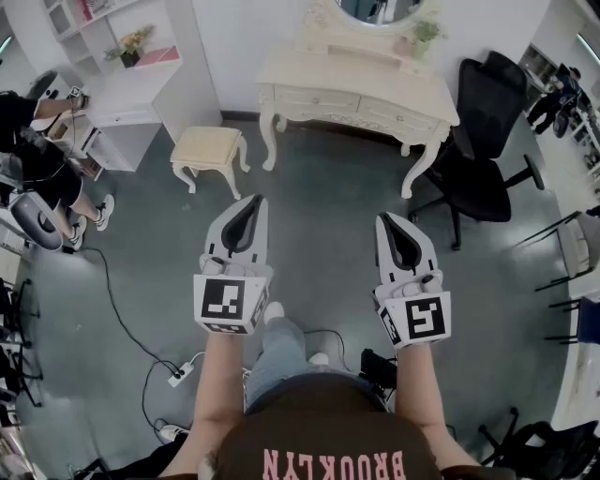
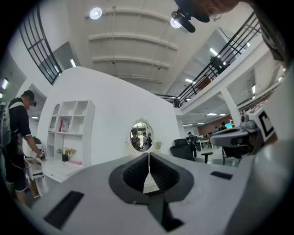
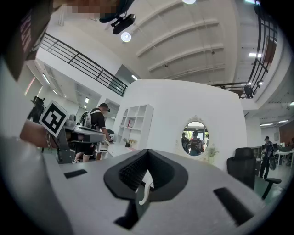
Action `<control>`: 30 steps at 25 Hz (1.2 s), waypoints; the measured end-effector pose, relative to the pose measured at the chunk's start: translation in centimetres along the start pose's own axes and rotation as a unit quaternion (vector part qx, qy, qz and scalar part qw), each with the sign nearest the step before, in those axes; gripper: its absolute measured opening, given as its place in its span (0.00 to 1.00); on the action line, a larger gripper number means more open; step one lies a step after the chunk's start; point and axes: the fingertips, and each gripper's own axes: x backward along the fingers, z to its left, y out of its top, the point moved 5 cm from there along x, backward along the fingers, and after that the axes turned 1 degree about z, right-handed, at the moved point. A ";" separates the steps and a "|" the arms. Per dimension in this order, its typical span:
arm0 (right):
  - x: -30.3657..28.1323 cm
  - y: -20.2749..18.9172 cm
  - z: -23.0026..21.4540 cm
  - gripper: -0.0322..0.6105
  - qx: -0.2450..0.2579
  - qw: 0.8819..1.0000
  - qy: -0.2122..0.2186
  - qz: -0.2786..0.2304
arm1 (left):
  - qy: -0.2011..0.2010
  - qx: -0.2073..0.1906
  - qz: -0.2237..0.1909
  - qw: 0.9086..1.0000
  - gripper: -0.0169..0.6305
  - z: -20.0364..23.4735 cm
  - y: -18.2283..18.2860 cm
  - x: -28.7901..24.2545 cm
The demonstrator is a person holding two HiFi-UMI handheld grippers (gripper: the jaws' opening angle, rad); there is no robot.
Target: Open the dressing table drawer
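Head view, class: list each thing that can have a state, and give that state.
Cream dressing table drawers: shut.
Left gripper, white and black: shut, empty.
Right gripper, white and black: shut, empty.
Cream cushioned stool: upright, left of the table.
Black office chair: upright, unoccupied.

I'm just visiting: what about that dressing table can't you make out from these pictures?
- Drawer handles: in the head view the dressing table is far off, its drawer fronts too small to show handles.
- The mirror: its upper part is cut off by the head view's top edge.
- Table in both gripper views: mostly hidden behind the bodies of the left gripper and right gripper; mainly the mirror shows.
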 end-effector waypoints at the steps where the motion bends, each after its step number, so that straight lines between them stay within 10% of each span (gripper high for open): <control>1: 0.0 -0.1 0.0 0.05 -0.001 1.000 -0.001 0.000 | 0.000 0.000 -0.001 1.000 0.03 0.0 -0.1 0.0; 30: -19.7 -1.3 1.9 0.05 -0.013 0.998 -0.060 0.004 | -0.069 0.007 0.002 0.998 0.03 15.2 -3.5 -13.1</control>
